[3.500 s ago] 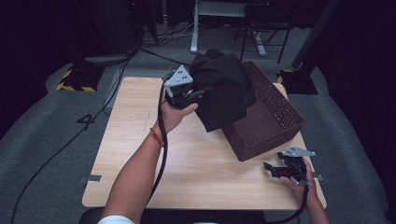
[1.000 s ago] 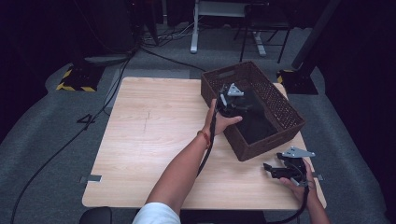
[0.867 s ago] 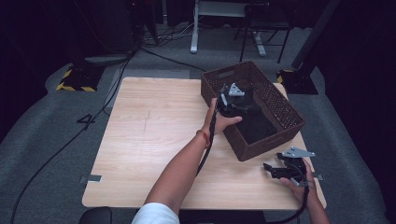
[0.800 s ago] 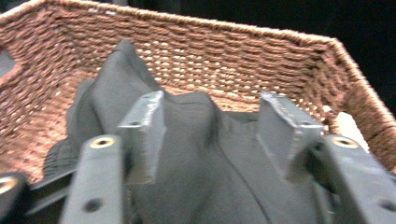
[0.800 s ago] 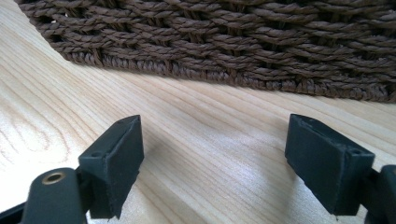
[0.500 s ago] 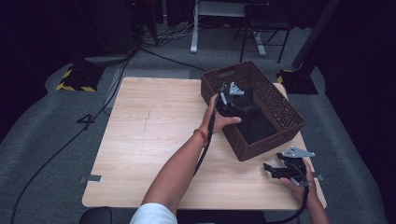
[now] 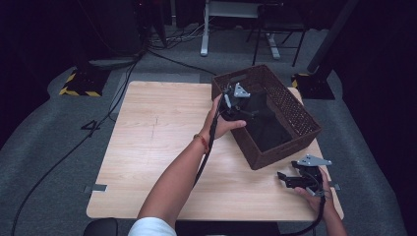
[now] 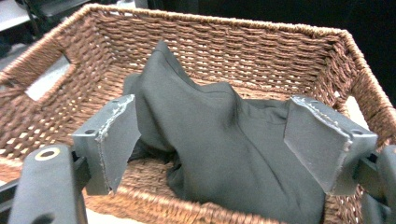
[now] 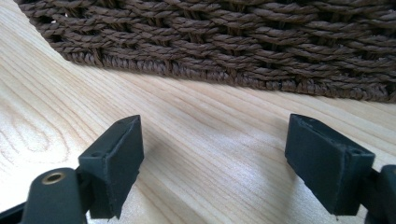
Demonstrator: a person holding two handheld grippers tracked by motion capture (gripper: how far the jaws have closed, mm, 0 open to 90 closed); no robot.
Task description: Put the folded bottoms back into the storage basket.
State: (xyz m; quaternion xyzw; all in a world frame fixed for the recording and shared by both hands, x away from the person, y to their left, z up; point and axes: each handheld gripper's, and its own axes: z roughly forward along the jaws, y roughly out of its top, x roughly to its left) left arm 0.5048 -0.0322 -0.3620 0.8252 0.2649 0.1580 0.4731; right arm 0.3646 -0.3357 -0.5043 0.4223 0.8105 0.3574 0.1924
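My left gripper (image 8: 212,149) has its jaws spread wide, nothing pinched between them, and the dark cloth (image 8: 219,140) lies loose just beyond the tips, one corner of it peaked up toward the basket's far wall. That is the change: three and a half seconds ago I had this cloth bunched up in the air over the basket's near-left corner, and now it sits down inside the woven basket (image 8: 224,51), released. From above, my left gripper (image 7: 241,104) hovers over the basket's (image 7: 300,115) left rim, about where it was a second ago, with my left hand (image 7: 222,120) just outside that rim and the cloth (image 7: 268,125) dark on the basket floor. My right gripper (image 9: 212,154) is also open wide, empty, low over the table (image 9: 187,140) and facing the basket's (image 9: 233,42) near wall. Seen from above, the right gripper (image 7: 295,179) rests near the basket's near corner, unmoved throughout.
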